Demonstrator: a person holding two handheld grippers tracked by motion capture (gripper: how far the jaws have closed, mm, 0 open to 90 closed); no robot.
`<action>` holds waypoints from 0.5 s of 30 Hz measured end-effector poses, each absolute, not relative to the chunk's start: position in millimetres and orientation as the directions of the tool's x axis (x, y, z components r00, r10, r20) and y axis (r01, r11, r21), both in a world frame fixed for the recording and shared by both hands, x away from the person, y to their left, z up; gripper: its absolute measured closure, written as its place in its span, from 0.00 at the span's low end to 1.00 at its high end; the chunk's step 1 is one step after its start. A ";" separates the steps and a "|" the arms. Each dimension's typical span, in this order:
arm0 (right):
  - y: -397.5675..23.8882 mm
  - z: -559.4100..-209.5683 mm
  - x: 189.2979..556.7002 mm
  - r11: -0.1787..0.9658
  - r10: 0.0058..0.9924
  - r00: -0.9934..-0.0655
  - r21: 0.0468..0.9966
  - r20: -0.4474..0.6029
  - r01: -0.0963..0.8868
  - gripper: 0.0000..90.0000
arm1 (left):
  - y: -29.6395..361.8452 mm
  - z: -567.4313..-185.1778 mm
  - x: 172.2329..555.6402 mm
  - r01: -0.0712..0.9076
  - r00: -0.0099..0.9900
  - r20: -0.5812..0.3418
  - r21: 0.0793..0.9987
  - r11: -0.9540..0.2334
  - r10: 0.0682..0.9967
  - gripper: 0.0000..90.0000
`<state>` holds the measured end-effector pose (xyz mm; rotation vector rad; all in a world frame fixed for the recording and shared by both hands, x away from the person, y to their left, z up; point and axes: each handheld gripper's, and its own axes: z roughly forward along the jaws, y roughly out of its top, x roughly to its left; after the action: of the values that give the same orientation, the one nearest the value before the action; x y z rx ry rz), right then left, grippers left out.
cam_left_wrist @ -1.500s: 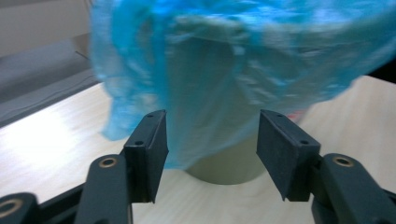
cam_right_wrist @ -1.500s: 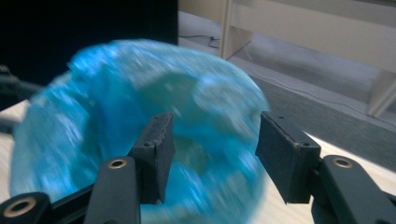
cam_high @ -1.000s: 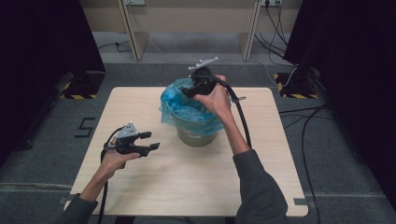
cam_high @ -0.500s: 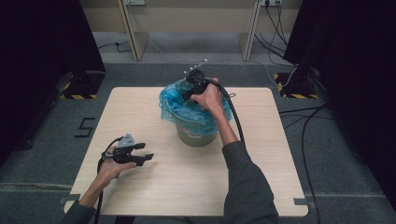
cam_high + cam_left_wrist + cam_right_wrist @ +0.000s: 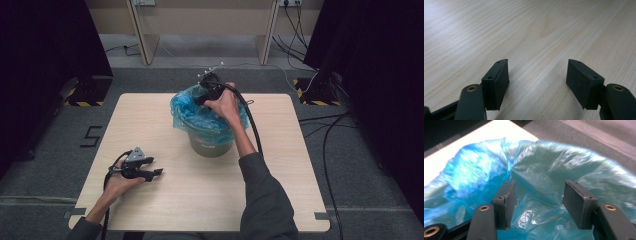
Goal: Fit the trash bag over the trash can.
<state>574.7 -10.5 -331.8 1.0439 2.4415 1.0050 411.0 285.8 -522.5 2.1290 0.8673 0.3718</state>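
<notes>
A grey-green bucket (image 5: 211, 146) stands at the middle of the wooden table (image 5: 200, 200), lined with a blue plastic bag (image 5: 184, 113) folded over its rim. My right gripper (image 5: 200, 99) hovers over the bucket's far rim and points down into the bag. In the right gripper view its jaws (image 5: 537, 188) stand open above the crumpled blue liner (image 5: 549, 167), and nothing is pinched. My left gripper (image 5: 151, 174) lies low over the table's near left part. It is open over bare wood (image 5: 537, 65); its jaws have just been opening with nothing between them.
The bucket is the sole object on the table. Beyond the far edge stand two wooden desk legs (image 5: 142, 35). Cables (image 5: 330, 125) trail over the grey floor at the right. Dark curtains close off both sides.
My left hand has sunk toward the tabletop and turned its gripper flatter. My right gripper has dropped slightly and shifted left over the bag's rim.
</notes>
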 end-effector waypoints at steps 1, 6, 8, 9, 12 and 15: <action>-12.7 -328.3 572.9 0.484 0.726 -0.687 0.715 -0.006 0.505 0.48 | 285.2 -522.6 410.7 0.455 0.725 -0.019 0.764 -0.458 0.689 0.37; -23.5 -317.5 567.0 0.463 0.748 -0.663 0.733 -0.021 0.498 0.45 | 285.3 -522.7 410.9 0.456 0.726 -0.021 0.764 -0.458 0.688 0.35; -30.3 -314.1 565.8 0.458 0.766 -0.642 0.732 -0.037 0.505 0.45 | 285.3 -522.7 410.9 0.456 0.726 -0.021 0.764 -0.457 0.688 0.35; -32.8 -313.2 565.5 0.461 0.771 -0.635 0.729 -0.047 0.506 0.45 | 285.4 -522.6 410.9 0.456 0.726 -0.022 0.763 -0.458 0.687 0.35; -45.1 -310.9 564.3 0.457 0.785 -0.616 0.729 -0.061 0.511 0.45 | 285.6 -522.6 411.1 0.457 0.727 -0.024 0.763 -0.457 0.686 0.35; -62.1 -310.3 561.6 0.415 0.813 -0.581 0.746 -0.046 0.521 0.43 | 285.6 -522.6 411.1 0.457 0.727 -0.025 0.763 -0.457 0.686 0.35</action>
<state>561.6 -62.1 -310.3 1.1389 2.2719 0.9873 411.1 285.6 -522.6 2.1325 0.8618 0.3668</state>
